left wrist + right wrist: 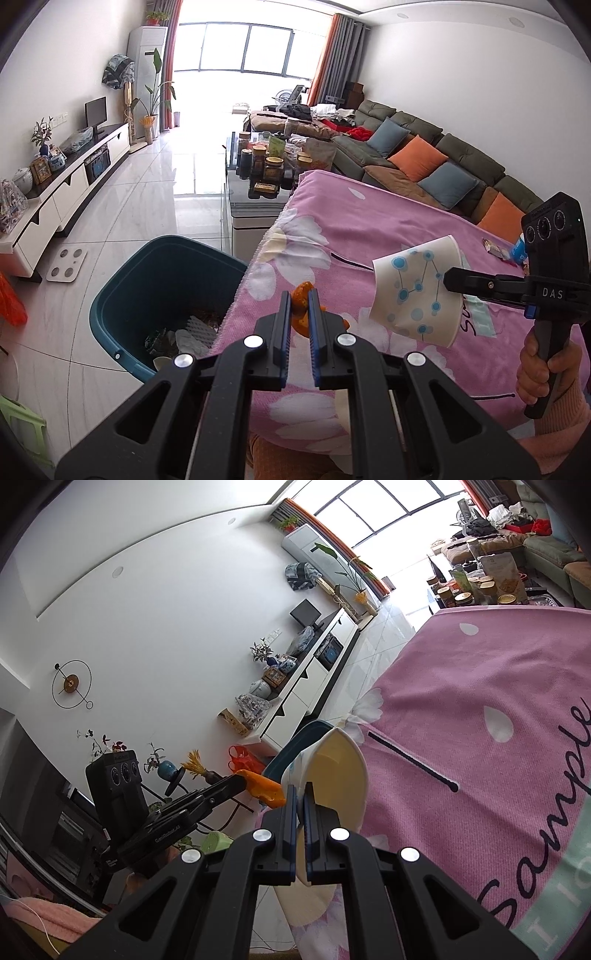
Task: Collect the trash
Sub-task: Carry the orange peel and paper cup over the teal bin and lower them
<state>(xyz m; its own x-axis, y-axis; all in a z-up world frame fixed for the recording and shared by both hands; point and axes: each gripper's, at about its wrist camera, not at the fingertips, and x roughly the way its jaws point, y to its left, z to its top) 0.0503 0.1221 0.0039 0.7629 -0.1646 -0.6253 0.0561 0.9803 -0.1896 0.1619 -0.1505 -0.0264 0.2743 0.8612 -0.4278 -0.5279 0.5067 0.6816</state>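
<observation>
A table draped in a pink flowered cloth (388,221) fills the right of the left wrist view, and a teal bin (147,280) stands on the floor against its left edge, already holding several pieces of rubbish. Above the cloth, near its front edge, a crushed paper cup (413,288) with a blue dotted pattern is held clear of the surface; the right gripper (300,801) is closed on the cup's wall, one finger inside the flattened mouth and one outside. A piece of orange peel (301,299) is pinched between the narrowed jaws of the left gripper (297,306), close to the cloth's left edge and just beside the bin's rim. Smaller wrappers (506,249) are left lying towards the right edge of the cloth. The step in hand is judged to be the carry to the bin, with both pieces lifted and neither yet dropped. The next move is likely to call for each gripper to be brought over the bin's opening and its jaws parted only once the load is well inside the rim, the peel first since it is nearer.
</observation>
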